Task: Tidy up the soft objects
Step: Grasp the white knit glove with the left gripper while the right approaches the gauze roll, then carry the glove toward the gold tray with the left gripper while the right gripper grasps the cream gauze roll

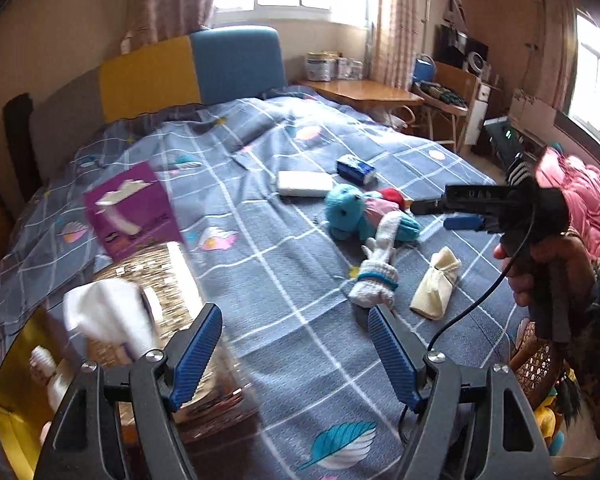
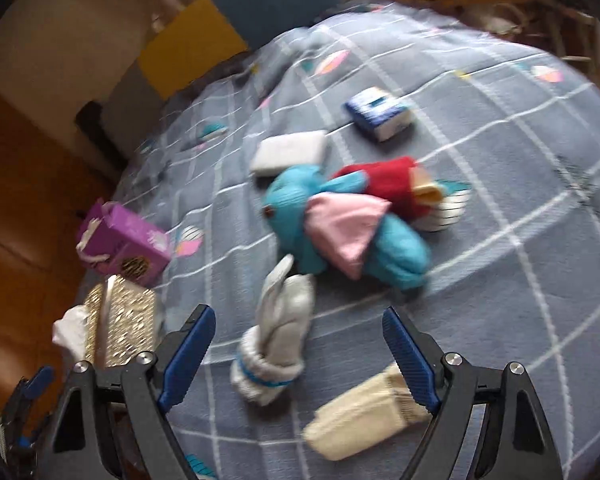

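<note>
Blue-padded jaws of the right gripper (image 2: 298,354) stand wide apart, empty, hovering above the bed (image 2: 500,184). White knit glove (image 2: 278,330) lies right between and just past the jaws, cuff near, fingers pointing far. Cream folded sock (image 2: 360,416) lies near-right of it, partly under the right finger. Judgement: step in hand is picking one of these two; glove looks the likelier target. Do it well: centre over the glove's bunched cuff, go down till pads touch the cover, close on the thick rolled part, not the floppy fingers; keep clear of the cream sock so it doesn't drag along.

Left gripper (image 1: 296,354) also open, empty, over the near-left of the bed, next to a gold woven basket (image 1: 168,280) with white cloth (image 1: 108,316) at its rim — probably the drop spot. Farther out: blue plush toy (image 2: 296,204) with pink cloth (image 2: 346,224), red sock (image 2: 388,182), white pad (image 2: 290,152), blue tissue pack (image 2: 380,114), purple box (image 2: 124,240).
</note>
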`<state>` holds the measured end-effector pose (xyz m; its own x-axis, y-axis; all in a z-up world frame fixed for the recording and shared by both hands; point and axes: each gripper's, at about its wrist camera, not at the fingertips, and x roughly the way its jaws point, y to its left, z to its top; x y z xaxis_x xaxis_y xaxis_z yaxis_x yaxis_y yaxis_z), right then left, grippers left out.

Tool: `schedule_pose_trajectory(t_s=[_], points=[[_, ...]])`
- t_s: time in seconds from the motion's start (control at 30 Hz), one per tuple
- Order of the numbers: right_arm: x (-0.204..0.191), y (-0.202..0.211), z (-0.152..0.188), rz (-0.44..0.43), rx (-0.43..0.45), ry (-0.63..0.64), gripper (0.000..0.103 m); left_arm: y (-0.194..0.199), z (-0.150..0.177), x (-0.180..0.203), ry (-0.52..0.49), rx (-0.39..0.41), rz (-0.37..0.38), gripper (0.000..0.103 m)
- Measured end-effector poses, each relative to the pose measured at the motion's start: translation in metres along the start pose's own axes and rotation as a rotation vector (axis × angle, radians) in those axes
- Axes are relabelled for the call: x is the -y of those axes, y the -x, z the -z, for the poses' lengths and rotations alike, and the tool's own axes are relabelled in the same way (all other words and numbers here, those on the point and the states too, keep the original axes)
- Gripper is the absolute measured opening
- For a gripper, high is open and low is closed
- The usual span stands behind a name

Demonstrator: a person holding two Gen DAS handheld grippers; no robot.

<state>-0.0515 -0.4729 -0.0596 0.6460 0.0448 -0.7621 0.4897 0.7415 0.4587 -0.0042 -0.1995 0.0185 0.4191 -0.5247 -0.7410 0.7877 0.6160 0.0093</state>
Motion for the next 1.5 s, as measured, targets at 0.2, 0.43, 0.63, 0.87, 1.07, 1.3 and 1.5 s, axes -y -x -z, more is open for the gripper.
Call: schedule_pose_trajectory(t_s=[0.2, 0.43, 0.63, 0.87, 1.07, 1.3, 1.5], points=[[0.015, 0.034, -0.001, -0.006, 0.146, -0.083, 0.088, -0.063, -0.013, 0.034, -0.065, -0.089, 0.082, 0.077], [0.014, 0.034, 0.000, -0.070, 0.160, -0.100, 0.088, -0.126, -0.023, 0.076, -0.187, -0.166, 0.121, 0.077], [0.024, 0.029, 0.000, -0.091, 0.136, -0.153, 0.090, -0.178, -0.026, 0.078, -0.163, -0.269, 0.119, 0.064], [0.030, 0.017, 0.000, 0.008, 0.064, -0.207, 0.090, -0.176, -0.029, 0.064, -0.060, -0.282, 0.198, 0.038], [0.024, 0.003, 0.024, 0.087, -0.061, -0.272, 0.090, -0.144, -0.068, 0.039, 0.004, -0.217, 0.198, 0.038], [0.024, -0.016, 0.049, 0.140, -0.112, -0.329, 0.090, -0.105, -0.162, -0.023, 0.068, -0.058, 0.077, 0.038], [0.022, -0.029, 0.050, 0.180, -0.103, -0.279, 0.088, -0.060, -0.214, -0.141, 0.222, 0.086, -0.135, 0.038]])
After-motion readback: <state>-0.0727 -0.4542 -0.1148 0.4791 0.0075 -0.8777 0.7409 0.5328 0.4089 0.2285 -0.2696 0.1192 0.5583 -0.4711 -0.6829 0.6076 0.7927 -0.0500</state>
